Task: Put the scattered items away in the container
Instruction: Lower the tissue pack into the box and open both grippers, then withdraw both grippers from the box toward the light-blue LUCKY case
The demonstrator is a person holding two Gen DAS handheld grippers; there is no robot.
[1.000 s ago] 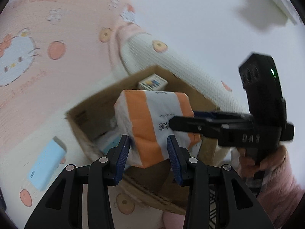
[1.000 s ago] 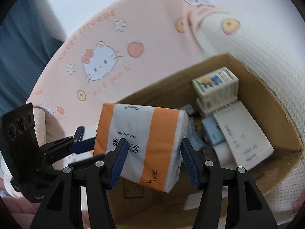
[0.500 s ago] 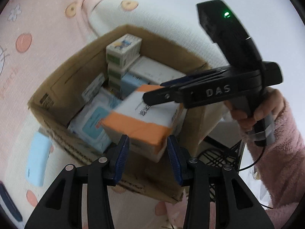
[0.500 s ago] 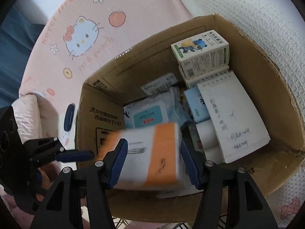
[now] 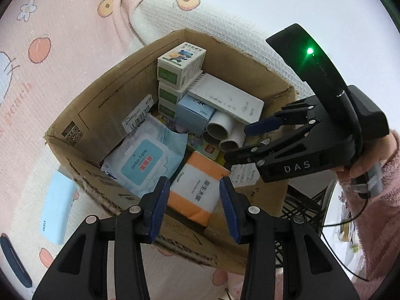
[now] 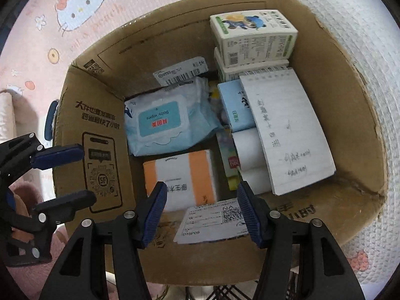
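Observation:
An orange and white tissue pack (image 5: 197, 192) (image 6: 182, 180) lies inside the cardboard box (image 5: 100, 115) (image 6: 350, 115), next to a blue baby wipes pack (image 5: 147, 160) (image 6: 165, 122). My left gripper (image 5: 193, 207) is open and empty, above the box's near edge. My right gripper (image 6: 201, 212) is open and empty, above the box; it also shows in the left wrist view (image 5: 250, 140). The left gripper shows in the right wrist view (image 6: 65, 175), outside the box's left wall.
The box also holds green and white cartons (image 6: 252, 37), a spiral notepad (image 6: 287, 130), white rolls (image 6: 250, 150) and a light blue box (image 6: 235, 107). A light blue item (image 5: 57, 212) and a dark blue item (image 5: 15, 260) lie on the pink Hello Kitty bedding (image 5: 50, 50).
Both grippers carried the tissue pack over the box, let it go, and it now lies inside. Both grippers have opened.

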